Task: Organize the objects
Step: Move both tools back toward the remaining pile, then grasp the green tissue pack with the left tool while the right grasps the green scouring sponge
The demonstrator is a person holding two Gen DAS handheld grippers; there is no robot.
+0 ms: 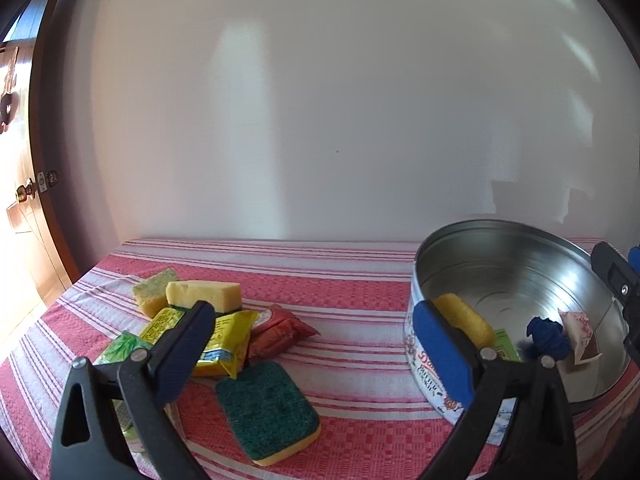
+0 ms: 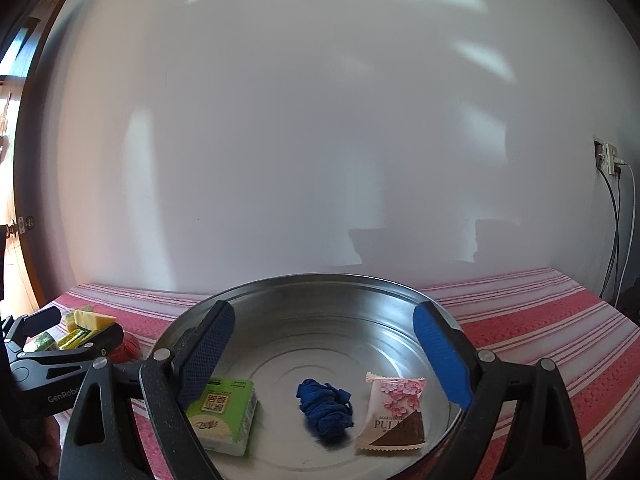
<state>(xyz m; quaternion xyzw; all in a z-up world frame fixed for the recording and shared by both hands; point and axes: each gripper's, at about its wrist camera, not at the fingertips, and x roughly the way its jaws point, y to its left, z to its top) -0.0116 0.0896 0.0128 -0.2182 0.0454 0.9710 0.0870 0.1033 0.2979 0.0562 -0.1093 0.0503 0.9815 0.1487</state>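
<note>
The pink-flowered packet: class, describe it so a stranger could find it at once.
Start at the round metal tin on the red-striped cloth. Three things lie on its floor: a green box, a crumpled blue cloth, then the pink-flowered packet. It alone is a crimped wrapper with a brown corner.

A red-and-white striped cloth [image 1: 360,280] is covering the table. A shiny silver tin [image 2: 320,320] is showing a printed side of white with red lettering. Inside it are lying a green-and-white packet [image 2: 226,412], a crumpled dark blue cloth [image 2: 324,408] and a pink flowered sweet wrapper [image 2: 394,412] with a brown corner. On the striped cloth, a sponge [image 1: 268,412] is showing dark green over yellow, beside yellow packets [image 1: 224,336], a red packet [image 1: 280,330] and a pale yellow sponge [image 1: 204,296].
</note>
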